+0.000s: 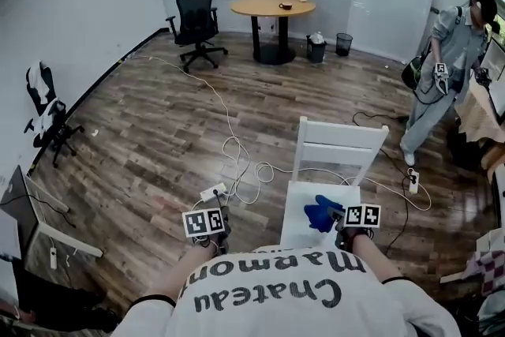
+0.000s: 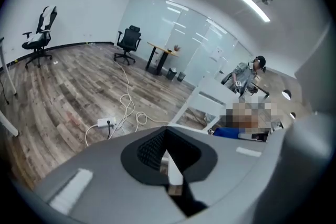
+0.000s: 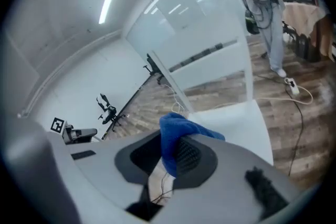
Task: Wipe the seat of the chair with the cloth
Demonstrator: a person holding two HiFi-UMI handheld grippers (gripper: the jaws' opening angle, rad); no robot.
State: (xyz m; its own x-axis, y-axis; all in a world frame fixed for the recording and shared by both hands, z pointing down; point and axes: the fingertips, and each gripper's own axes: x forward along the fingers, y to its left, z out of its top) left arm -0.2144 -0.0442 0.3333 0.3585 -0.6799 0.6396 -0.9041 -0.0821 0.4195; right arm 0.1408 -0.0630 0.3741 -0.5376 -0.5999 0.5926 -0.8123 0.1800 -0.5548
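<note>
In the left gripper view, the left hand-held gripper (image 2: 169,164) is seen shut tight, with nothing held in it. It is held over the wooden floor (image 1: 158,138), just left of the white chair (image 1: 335,144). The blue cloth (image 1: 319,213) is pinched in the closed right hand-held gripper (image 3: 166,159), over the right side of the seat (image 1: 298,229). Whether the seat is touched cannot be told.

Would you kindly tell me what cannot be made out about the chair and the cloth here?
- The seat's near edge: head view, covered by the person's shirt.
- Whether the cloth touches the seat: right gripper view, the right gripper's body blocks the contact.
- The cloth in the left gripper view: partly under a mosaic patch.
</note>
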